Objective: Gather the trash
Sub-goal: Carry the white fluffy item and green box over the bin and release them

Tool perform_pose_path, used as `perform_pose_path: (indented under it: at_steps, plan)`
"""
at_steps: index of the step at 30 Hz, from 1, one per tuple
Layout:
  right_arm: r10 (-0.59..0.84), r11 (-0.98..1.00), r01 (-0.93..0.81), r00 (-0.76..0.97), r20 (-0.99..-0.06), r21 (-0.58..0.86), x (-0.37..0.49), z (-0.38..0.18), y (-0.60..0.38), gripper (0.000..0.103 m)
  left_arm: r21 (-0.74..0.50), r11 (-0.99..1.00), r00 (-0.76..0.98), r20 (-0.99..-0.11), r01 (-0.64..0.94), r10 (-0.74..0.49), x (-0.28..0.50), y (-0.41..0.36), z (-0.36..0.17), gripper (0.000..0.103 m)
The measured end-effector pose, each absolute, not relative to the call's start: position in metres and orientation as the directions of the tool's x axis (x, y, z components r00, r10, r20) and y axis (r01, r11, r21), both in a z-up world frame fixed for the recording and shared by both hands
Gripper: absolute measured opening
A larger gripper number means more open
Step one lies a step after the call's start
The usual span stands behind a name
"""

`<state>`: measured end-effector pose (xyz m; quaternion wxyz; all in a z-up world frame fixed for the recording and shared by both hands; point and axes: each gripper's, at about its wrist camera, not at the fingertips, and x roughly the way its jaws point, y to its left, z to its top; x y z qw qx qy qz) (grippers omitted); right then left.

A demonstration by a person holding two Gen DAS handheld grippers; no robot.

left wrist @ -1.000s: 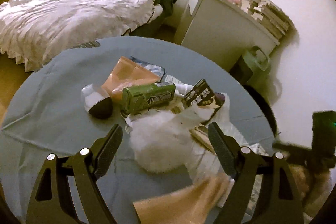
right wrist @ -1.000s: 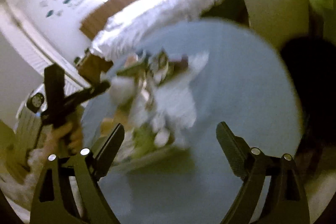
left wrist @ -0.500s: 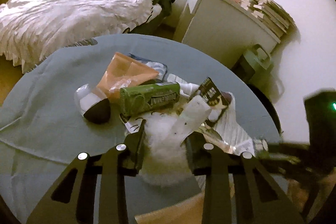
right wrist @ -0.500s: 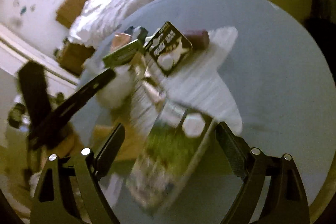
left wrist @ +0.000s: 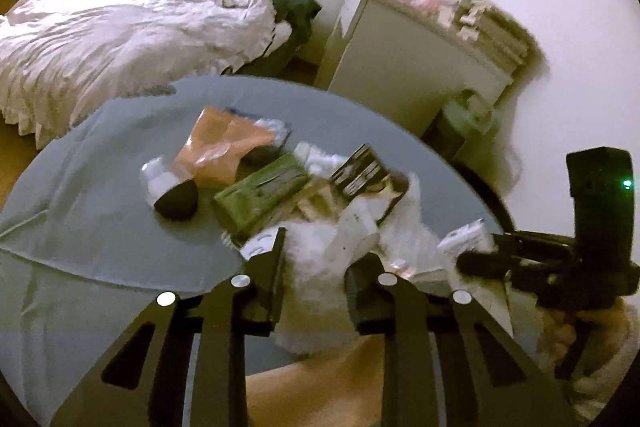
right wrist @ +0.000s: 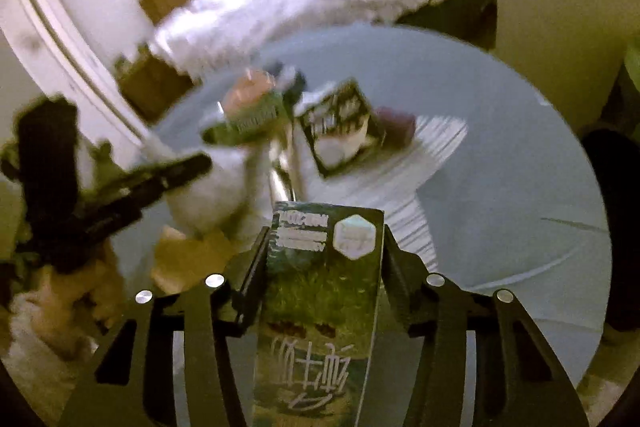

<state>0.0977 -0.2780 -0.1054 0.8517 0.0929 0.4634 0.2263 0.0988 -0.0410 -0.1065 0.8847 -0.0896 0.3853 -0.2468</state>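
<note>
Trash lies piled on a round table under a grey-blue cloth [left wrist: 100,211]. In the left wrist view my left gripper [left wrist: 316,267] is closing, and its pads press both sides of a white crumpled paper wad [left wrist: 316,251]. In the right wrist view my right gripper [right wrist: 324,239] is closing too, with a green printed carton [right wrist: 320,307] pinched upright between its pads. Further back lie a green box [left wrist: 260,191], an orange bag [left wrist: 224,147], a dark snack packet [left wrist: 360,171] and a dark-and-white round piece [left wrist: 176,199].
An unmade bed [left wrist: 120,27] stands behind the table and a pale cabinet [left wrist: 400,59] with soft toys at the back right. A green bin [left wrist: 468,123] sits on the floor beside the cabinet. A tan sheet [left wrist: 320,387] lies at the table's near edge.
The left jaws came in from wide apart and took hold of the white wad. The right gripper swung in toward the pile and its jaws narrowed onto the green carton.
</note>
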Motion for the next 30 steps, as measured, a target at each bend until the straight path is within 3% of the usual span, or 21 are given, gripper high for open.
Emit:
perform_pose_path:
  at_steps: [6,12,21,30]
  plan:
    - [0.531,0.831,-0.258,0.632,-0.564,0.493,0.083,-0.070,-0.357,0.051,-0.372,0.827,0.591,-0.579,0.422,-0.562,0.092,-0.059,-0.069,0.025]
    - [0.408,0.844,-0.145,0.799,-0.443,0.516,0.077,-0.046,-0.443,0.051,-0.387,0.765,0.562,-0.522,0.514,-0.642,0.099,-0.108,-0.033,0.025]
    - [0.181,0.849,0.061,0.899,-0.399,0.525,0.088,-0.057,-0.556,0.051,-0.406,0.634,0.441,-0.474,0.658,-0.762,0.135,-0.225,-0.016,0.025]
    - [0.086,0.821,0.174,0.904,-0.419,0.543,0.102,-0.099,-0.617,0.051,-0.463,0.553,0.297,-0.515,0.693,-0.804,0.170,-0.321,-0.041,0.025]
